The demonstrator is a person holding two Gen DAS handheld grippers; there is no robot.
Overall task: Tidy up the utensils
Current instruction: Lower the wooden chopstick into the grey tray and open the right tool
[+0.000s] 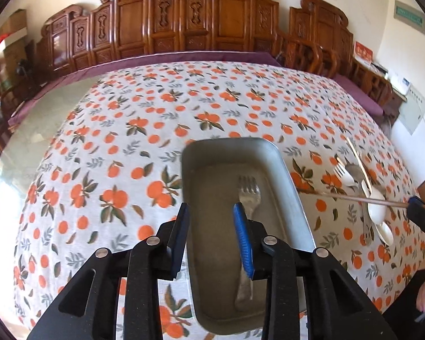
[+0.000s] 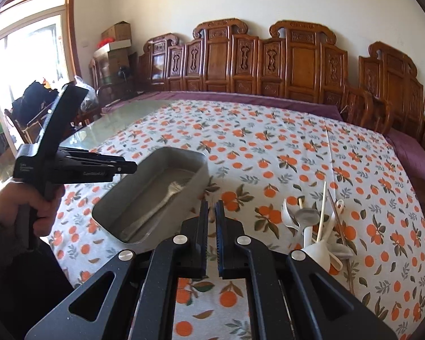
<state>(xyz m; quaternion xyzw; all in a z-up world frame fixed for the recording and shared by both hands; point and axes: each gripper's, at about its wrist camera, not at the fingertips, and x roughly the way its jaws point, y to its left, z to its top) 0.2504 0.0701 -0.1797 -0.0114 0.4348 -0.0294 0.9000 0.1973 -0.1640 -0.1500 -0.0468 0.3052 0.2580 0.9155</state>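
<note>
The left gripper [image 1: 212, 215] hangs over the metal tray [image 1: 286, 175], fingers apart and empty, the fork [image 1: 248, 198] lying inside it. The right gripper [image 2: 211, 212], fingers clamped on a thin chopstick [image 1: 354, 197], hovers beside the spoons and forks [image 2: 311, 226] heaped on the tabletop [image 2: 269, 147], probably bound for the tray

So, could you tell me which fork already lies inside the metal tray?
The metal fork, alone in the metal tray; the white plastic fork lies in the pile on the tablecloth.

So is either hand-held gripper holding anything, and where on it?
The right hand-held gripper pinches a brown chopstick by one end; the left hand-held gripper holds nothing.
</note>
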